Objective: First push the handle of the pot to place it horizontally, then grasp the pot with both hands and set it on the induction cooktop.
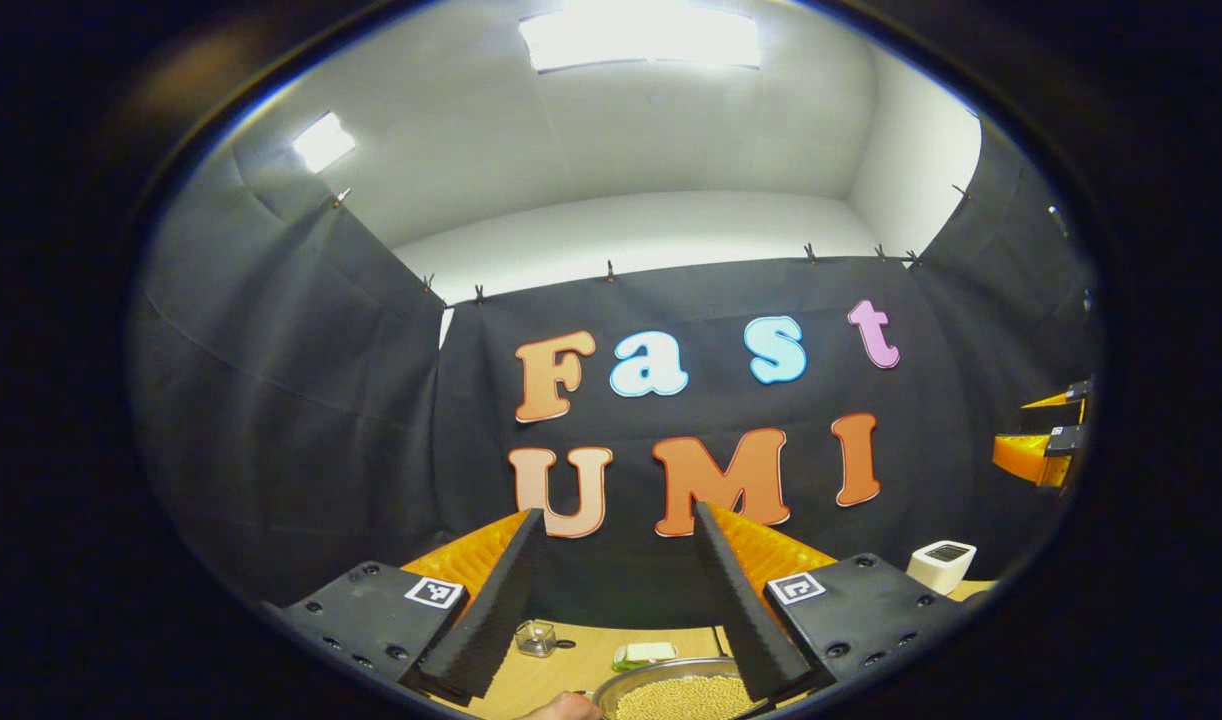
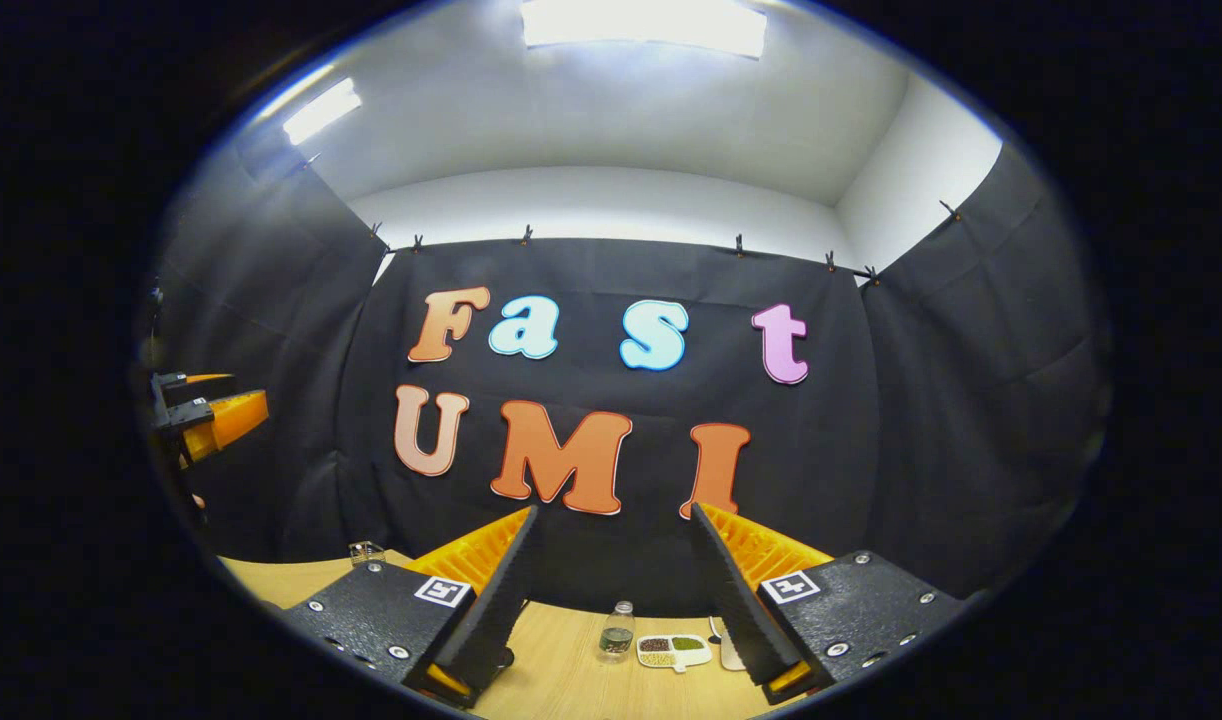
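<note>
Two grippers are held up off the wooden table [image 2: 571, 690], both pointed toward the back of the booth. In the left gripper view, the left gripper [image 1: 619, 590] is seen with its fingers spread well apart and nothing between them. Past its fingers, at about seven o'clock on the table, a small clear jar [image 1: 536, 637] is seen; a small dish [image 1: 643, 655] sits just right of it, and at six o'clock the pot [image 1: 683, 690], a metal pan filled with pale beans, is cut by the bottom edge. Its handle cannot be made out. A fingertip [image 1: 563, 708] is seen just left of the pot's rim. A white box [image 1: 941, 565] stands at four o'clock, and the other gripper is glimpsed at three o'clock.

In the right gripper view, the right gripper [image 2: 616, 590] is likewise held wide open and empty. A clear jar [image 2: 367, 551] is seen at eight o'clock, and near six o'clock a small bottle [image 2: 617, 632] and a divided dish [image 2: 673, 650] of beans rest on the table. The cooktop cannot be identified with certainty.

No contact with the pot is made yet, so the handle push is judged to be the step in hand. A lowering toward the pot is called for next, with the handle found first.
</note>
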A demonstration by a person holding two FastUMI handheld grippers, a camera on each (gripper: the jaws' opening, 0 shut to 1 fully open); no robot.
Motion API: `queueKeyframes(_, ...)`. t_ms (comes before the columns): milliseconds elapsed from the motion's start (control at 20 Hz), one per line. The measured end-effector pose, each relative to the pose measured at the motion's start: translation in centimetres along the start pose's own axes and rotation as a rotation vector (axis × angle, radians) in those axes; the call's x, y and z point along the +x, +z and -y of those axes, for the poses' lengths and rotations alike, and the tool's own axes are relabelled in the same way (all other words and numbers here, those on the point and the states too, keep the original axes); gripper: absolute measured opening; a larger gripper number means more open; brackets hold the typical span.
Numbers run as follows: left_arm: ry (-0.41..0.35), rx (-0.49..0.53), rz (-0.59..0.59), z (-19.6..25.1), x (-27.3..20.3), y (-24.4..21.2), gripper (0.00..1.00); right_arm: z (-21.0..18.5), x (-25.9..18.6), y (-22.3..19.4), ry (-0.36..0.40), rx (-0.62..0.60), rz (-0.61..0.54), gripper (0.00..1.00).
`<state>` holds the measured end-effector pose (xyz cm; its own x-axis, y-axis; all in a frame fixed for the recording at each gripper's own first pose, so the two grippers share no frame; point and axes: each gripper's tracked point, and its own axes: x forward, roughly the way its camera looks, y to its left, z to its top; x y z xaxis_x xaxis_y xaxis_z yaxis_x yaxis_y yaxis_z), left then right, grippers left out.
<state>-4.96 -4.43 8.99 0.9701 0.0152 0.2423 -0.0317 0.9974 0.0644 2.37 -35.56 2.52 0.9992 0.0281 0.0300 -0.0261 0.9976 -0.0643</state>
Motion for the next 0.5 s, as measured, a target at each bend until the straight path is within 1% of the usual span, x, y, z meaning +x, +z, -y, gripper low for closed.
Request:
queueKeyframes(150,-0.027,-0.032,0.014,1.2,0.0,0.8,0.98,0.4,0.1,1.1,0.001,-0.001,0.013,0.9)
queueKeyframes(300,-0.063,-0.114,-0.022,1.9,0.8,1.4,0.99,0.9,0.0,2.0,0.001,0.009,0.023,0.91)
queueKeyframes(350,-0.06,-0.117,-0.029,1.5,1.0,1.6,0.99,1.2,-0.2,2.4,0.002,0.009,0.025,0.87)
queueKeyframes(400,-0.045,-0.113,-0.031,0.8,1.3,1.7,0.99,1.5,-0.3,2.7,0.004,0.007,0.028,0.91)
queueKeyframes(500,-0.036,-0.114,-0.038,0.5,1.4,1.6,0.98,1.5,-0.3,3.0,0.007,0.003,0.027,0.92)
